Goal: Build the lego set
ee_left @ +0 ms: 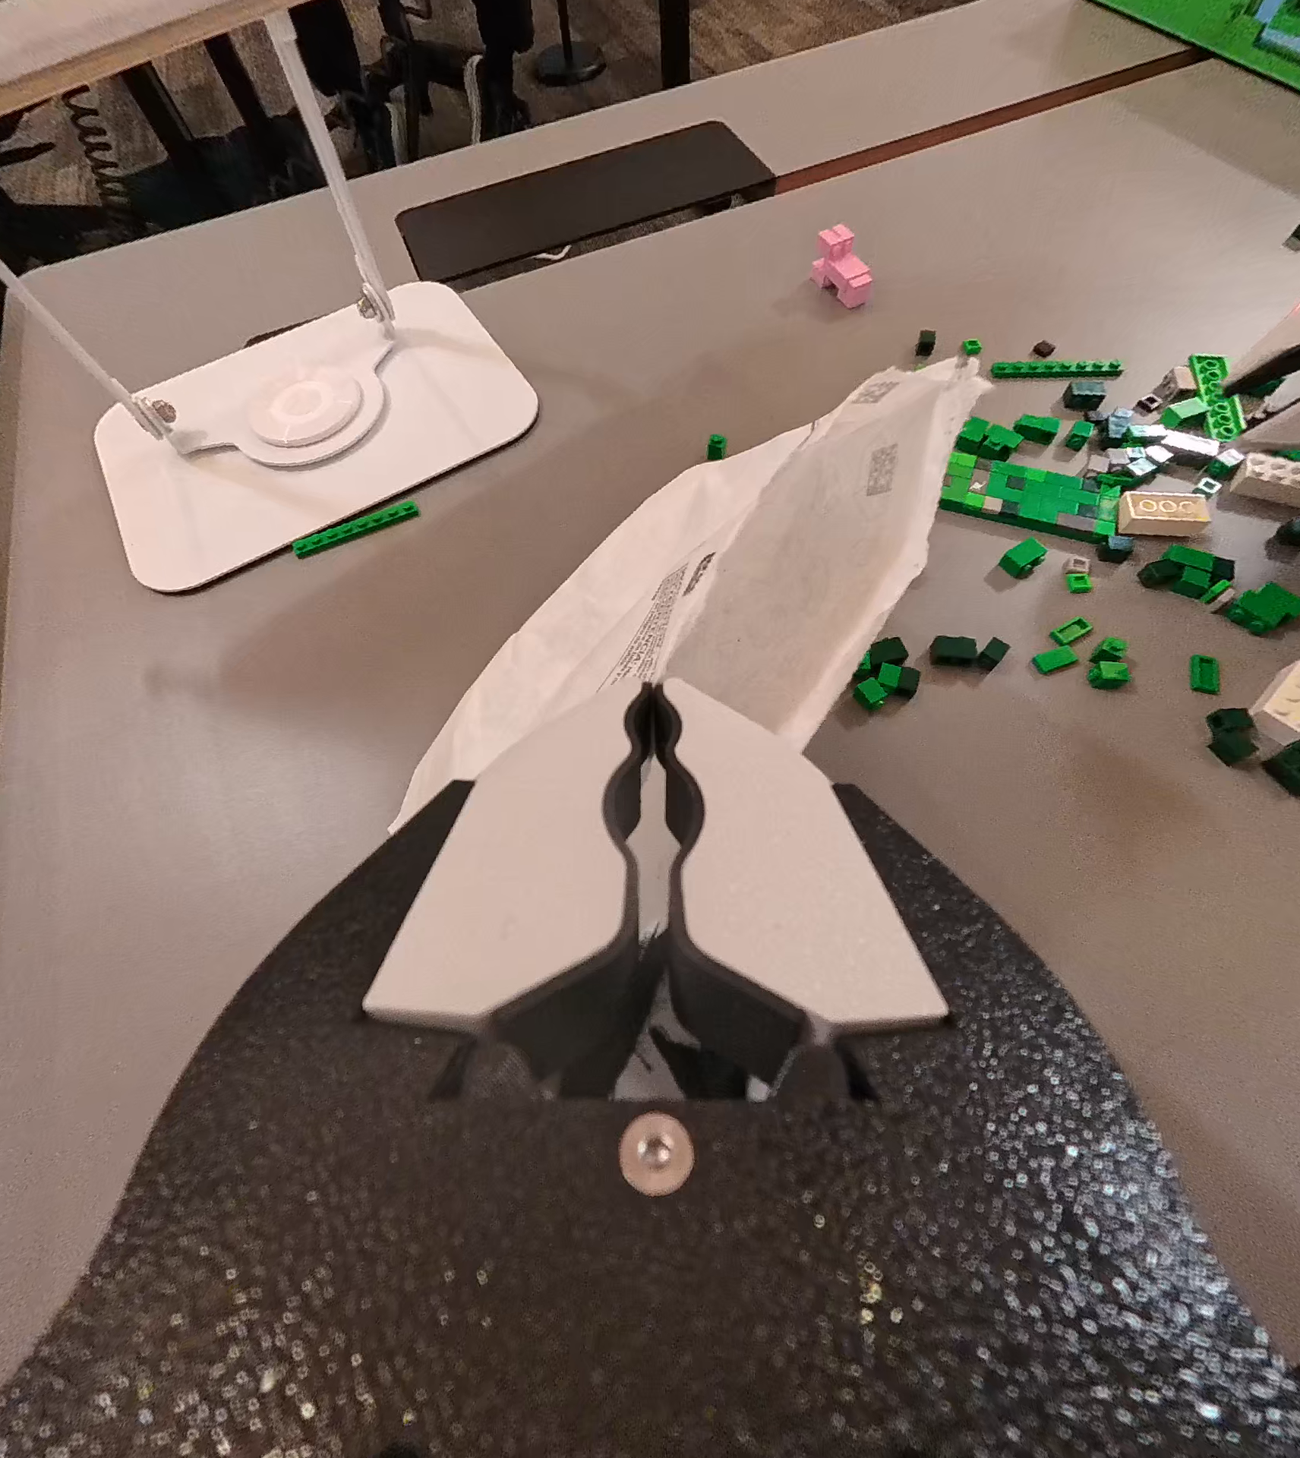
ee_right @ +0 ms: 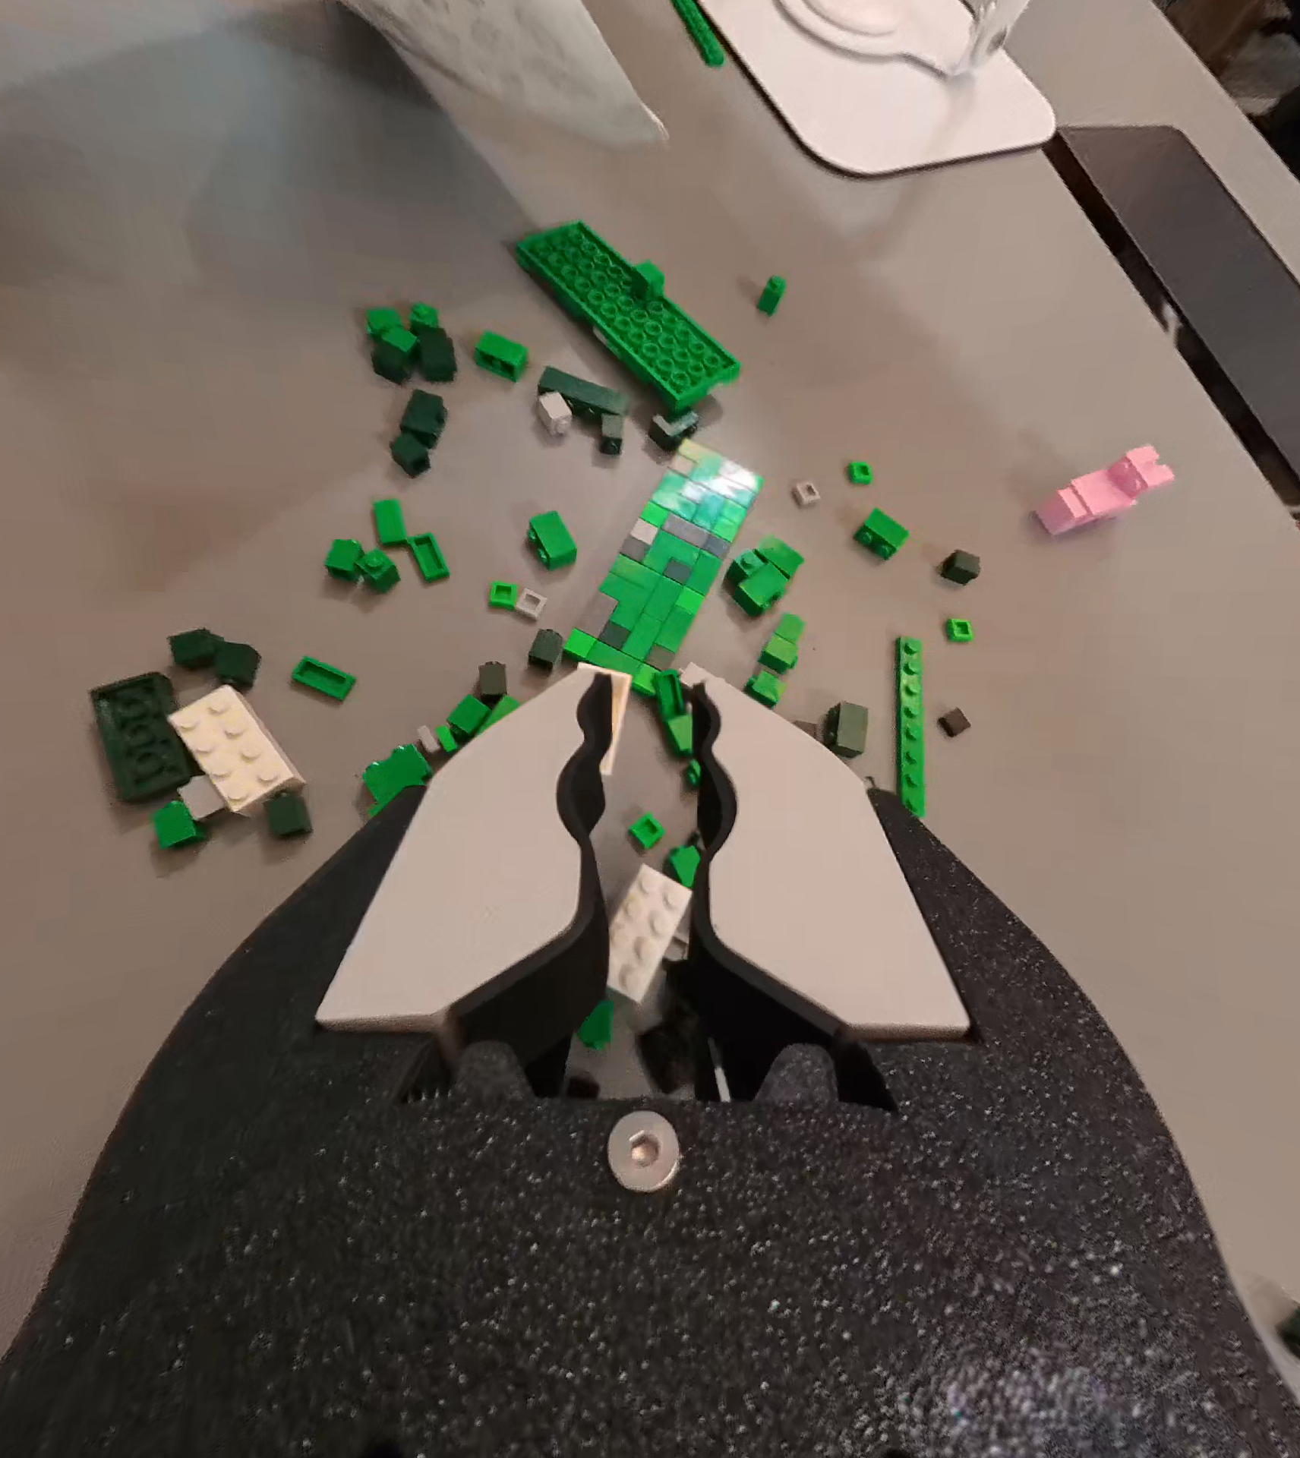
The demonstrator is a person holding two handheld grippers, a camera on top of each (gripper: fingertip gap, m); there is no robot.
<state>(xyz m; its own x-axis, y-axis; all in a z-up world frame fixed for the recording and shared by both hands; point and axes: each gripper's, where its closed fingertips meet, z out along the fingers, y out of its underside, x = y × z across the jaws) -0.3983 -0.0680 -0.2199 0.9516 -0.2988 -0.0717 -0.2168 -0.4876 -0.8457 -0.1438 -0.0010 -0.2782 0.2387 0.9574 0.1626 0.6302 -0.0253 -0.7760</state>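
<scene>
Left gripper [ee_left: 655, 694] pinches paper bag [ee_left: 757, 552] (torn); right gripper [ee_right: 643, 694] fingers spread over bricks [ee_right: 663, 576].

Grey table [ee_right: 158, 331] ahead of the claw: loose green bricks [ee_right: 426, 410] everywhere, tiled green plate [ee_right: 670, 568], pink pig [ee_right: 1104, 497] off right.
</scene>
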